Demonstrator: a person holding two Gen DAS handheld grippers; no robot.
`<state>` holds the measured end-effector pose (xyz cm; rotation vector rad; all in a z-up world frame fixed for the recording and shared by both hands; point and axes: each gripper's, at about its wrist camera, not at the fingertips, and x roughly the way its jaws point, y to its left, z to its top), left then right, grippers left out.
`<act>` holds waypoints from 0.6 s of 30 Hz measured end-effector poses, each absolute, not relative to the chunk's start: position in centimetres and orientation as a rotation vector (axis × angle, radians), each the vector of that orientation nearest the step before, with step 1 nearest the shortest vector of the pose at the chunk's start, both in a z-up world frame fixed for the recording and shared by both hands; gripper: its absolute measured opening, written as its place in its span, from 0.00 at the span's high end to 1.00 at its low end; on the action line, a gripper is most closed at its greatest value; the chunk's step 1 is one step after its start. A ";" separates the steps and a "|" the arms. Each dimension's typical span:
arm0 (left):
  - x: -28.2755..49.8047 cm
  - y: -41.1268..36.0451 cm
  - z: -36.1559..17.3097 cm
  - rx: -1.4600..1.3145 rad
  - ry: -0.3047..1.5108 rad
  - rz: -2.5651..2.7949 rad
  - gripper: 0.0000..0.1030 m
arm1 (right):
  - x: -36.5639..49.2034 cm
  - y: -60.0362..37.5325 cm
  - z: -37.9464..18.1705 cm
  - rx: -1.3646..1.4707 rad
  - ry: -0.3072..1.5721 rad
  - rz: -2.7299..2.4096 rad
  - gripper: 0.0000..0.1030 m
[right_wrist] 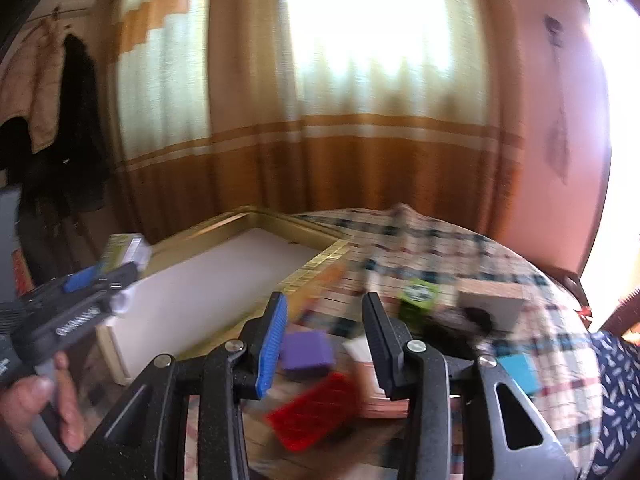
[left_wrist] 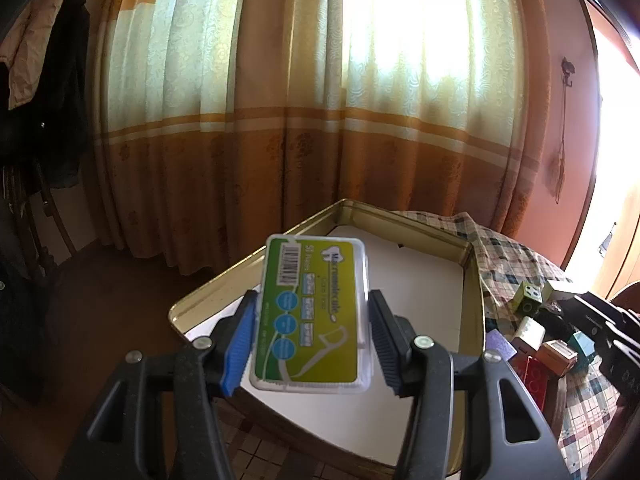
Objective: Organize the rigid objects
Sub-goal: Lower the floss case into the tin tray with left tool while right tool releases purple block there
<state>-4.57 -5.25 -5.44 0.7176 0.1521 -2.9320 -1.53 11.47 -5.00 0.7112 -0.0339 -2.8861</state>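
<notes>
Curtain: orange and cream drapes fill the back of both views, sunlit at the middle
Table cloth: plaid fabric covers the round table, rumpled behind the tin
Tin tray: a wide, gold-walled box with a white floor lies on the table, left of the loose items; its near corner juts past the table edge
Left gripper: clamped on the floss pick box, blue pad on the box's left long side and black pad on its right; it hangs above the tray's near part
Right gripper: fingers spread apart with nothing between them, poised over the pile of small things; this view is motion-blurred
Left hand: seen from the right wrist camera, wrapped around the left tool's handle at the lower left
Floss pick box: clear plastic case with a green and yellow label and a barcode, held label up, off the tray floor
Red case: flat ribbed piece on the cloth below the open fingers
Purple block: just beside the blue pad, probably resting on the cloth
Green cube: patterned, near the cloth's fold to the right of the tray
</notes>
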 end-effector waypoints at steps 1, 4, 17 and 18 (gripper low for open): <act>-4.5 -5.3 -5.5 0.716 0.151 -2.932 0.48 | -1.6 11.8 -5.1 0.723 -0.041 -2.884 0.59; -4.4 -5.2 -5.5 0.713 0.141 -2.933 0.48 | -2.0 11.6 -5.0 0.747 -0.013 -2.857 0.59; -4.3 -5.0 -5.5 0.732 0.140 -2.934 0.48 | -7.8 5.8 -8.3 1.091 0.280 -2.585 0.59; -4.3 -5.0 -5.5 0.734 0.140 -2.935 0.48 | -8.2 5.7 -8.6 1.121 0.300 -2.595 0.59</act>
